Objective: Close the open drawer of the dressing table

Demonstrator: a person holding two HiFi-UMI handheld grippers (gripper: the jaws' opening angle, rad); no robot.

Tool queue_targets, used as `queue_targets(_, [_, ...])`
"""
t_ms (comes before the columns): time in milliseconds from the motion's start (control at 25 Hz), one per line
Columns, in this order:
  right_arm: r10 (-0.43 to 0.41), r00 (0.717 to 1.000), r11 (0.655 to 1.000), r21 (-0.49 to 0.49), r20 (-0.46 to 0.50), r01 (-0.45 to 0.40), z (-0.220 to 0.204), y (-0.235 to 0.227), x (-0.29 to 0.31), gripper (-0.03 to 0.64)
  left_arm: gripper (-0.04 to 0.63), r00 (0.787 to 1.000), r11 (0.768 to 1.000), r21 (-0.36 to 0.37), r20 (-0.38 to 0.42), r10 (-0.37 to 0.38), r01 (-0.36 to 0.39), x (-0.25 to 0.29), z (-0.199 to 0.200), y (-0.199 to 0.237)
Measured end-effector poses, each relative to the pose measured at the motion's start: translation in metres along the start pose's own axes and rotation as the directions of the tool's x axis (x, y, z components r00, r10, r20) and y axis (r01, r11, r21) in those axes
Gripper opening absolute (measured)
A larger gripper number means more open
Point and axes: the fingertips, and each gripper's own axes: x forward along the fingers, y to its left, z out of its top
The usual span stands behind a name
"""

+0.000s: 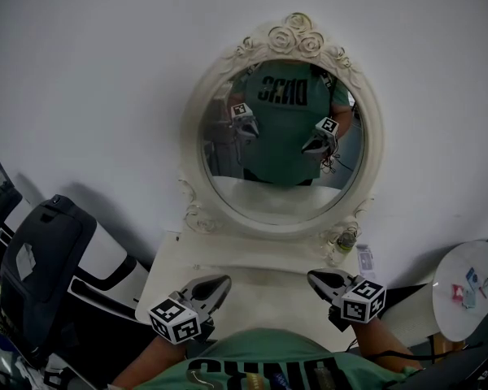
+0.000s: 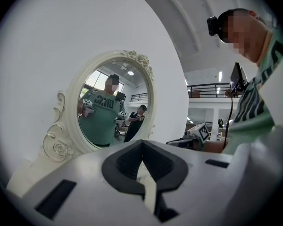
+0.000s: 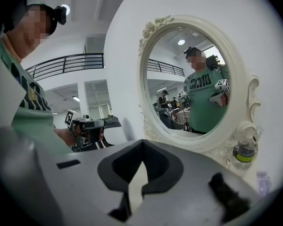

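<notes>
White wall (image 1: 81, 71) and mirror (image 1: 285, 193) stand ahead of both grippers. Left gripper (image 1: 224, 282) and right gripper (image 1: 312, 275) hover above the tabletop (image 1: 260, 268), jaws clenched and empty. Drawer is hidden somewhere below them; I cannot tell whether it is closed.

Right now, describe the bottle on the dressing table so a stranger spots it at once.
Start at the oval white mirror on the dressing table. A small bottle stands at its frame's right foot; only it has a yellow-green band.
</notes>
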Motion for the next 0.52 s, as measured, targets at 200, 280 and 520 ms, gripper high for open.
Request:
queue_targets(200, [0.0, 1.0, 1.0, -0.005, -0.007, 0.0, -0.0017, 0.001, 0.0031, 0.011, 0.008, 1.0, 1.0, -0.003, -0.003, 0.0, 0.0, -0.0015, -0.0018, 0.0004])
queue_targets(280, [0.003, 1.0, 1.0, -0.008, -0.008, -0.003, -0.0017, 0.0022, 0.0045, 0.011, 0.008, 1.0, 1.0, -0.005, -0.001, 0.001, -0.001, -0.0019, -0.0016, 0.0008])
queue_targets(520, [0.002, 1.0, 1.0, -0.02, -0.01, -0.002, -0.0025, 0.0035, 0.0043, 0.011, 0.008, 1.0, 1.0, -0.005, -0.001, 0.0, 0.0, -0.0032, -0.0019, 0.0003])
